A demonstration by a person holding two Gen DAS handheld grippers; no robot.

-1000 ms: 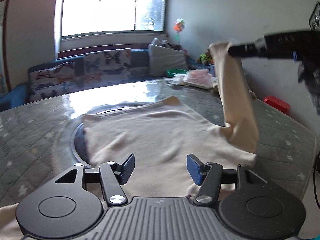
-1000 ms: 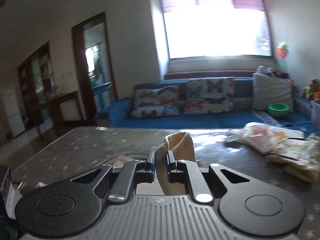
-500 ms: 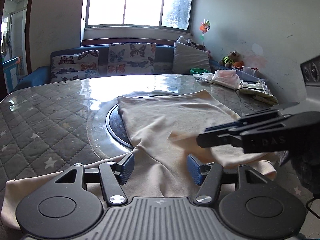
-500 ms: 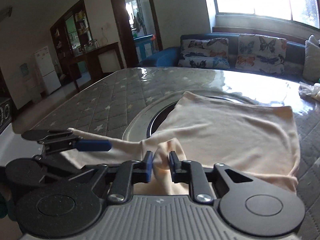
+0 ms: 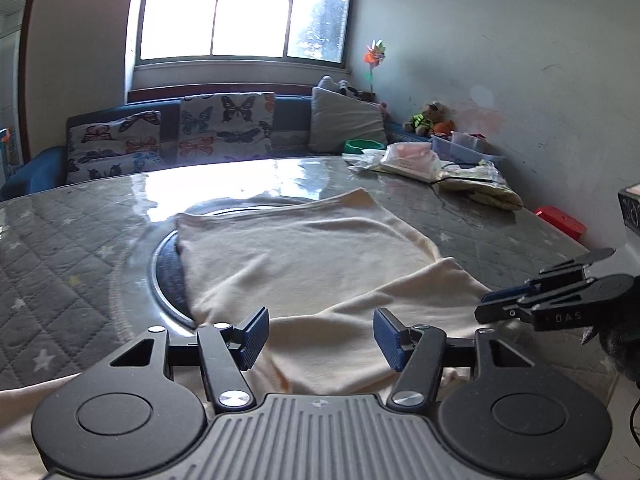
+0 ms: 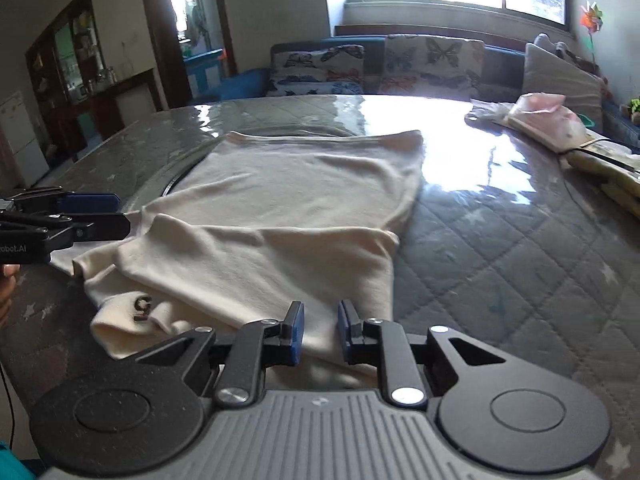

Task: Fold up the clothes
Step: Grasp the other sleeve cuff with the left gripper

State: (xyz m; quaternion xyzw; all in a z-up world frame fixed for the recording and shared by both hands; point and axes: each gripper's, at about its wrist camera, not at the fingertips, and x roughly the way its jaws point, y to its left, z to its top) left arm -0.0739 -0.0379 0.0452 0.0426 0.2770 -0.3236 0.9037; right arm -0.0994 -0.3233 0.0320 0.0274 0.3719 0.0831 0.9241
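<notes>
Two grippers hang low over a cream garment [image 6: 288,208] spread on the grey quilted table [image 6: 520,240], its body lying over a dark round inset. The left gripper [image 5: 320,332] has its blue pads [image 5: 252,336] spread wide with nothing pinched; cloth lies below the gap. The right gripper [image 6: 320,330] has its jaws a narrow gap apart, no fabric pressed between them, though whether the pads brush the cloth under them is hard to tell. One sleeve is folded across the near part of the garment, and a dark mark on the fabric near its edge is too curled to read. The garment's nearest hem is hidden behind both gripper bodies. Plastic-wrapped bundles [image 5: 412,160] at the far right of the table are blurred.
</notes>
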